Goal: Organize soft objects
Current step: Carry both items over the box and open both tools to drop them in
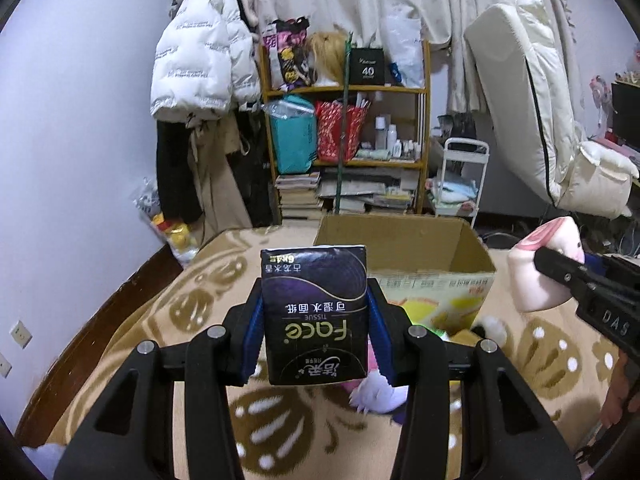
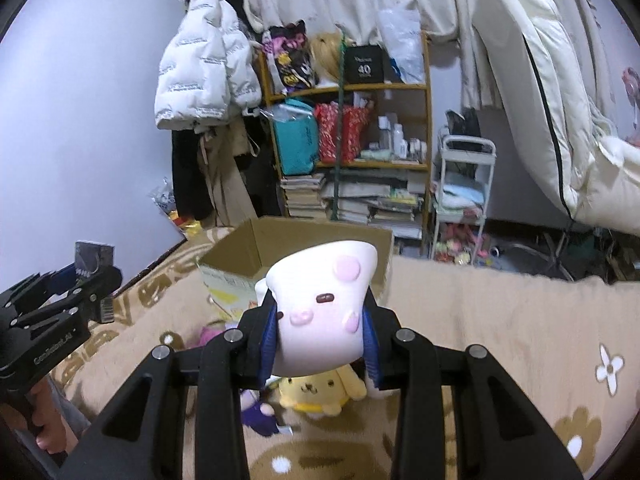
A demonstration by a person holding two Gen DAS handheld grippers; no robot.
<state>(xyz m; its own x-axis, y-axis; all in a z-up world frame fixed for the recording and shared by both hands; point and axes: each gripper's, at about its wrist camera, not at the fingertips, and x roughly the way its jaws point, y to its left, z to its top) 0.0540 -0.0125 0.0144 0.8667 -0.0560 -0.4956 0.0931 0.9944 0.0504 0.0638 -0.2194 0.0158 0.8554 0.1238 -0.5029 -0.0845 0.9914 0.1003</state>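
**Both hand-held grippers loaded, box ahead**

Left hand-held gripper [image 1: 316, 320]: clamped on a dark tissue pack [image 1: 316, 312], blue pads pressed to its two sides. Pack stands upright between the jaws, long axis vertical, print upside down to the camera.

Right hand-held gripper [image 2: 320, 320]: clenched on a pink-and-white squishy toy [image 2: 320, 308], which bulges out above the pads. Toy sits tilted, wider end up.

Both loads are carried clear of the beige patterned blanket [image 1: 152, 320]. The open cardboard box [image 1: 404, 244] lies ahead of both grippers and lower, its mouth facing up. From the left wrist view it sits ahead and slightly right of the pack; from the right wrist view, ahead and slightly left of the toy. Judgement: the box lies between the two lines of approach, neither hand plainly nearer.

Loose plush on the blanket near the box: a yellow plush [image 2: 320, 394] and a purple one [image 2: 256, 412], both partly hidden behind the jaws.

Hidden: the box floor, so its contents cannot be told. Lower edge of each held item masked by the gripper frame.
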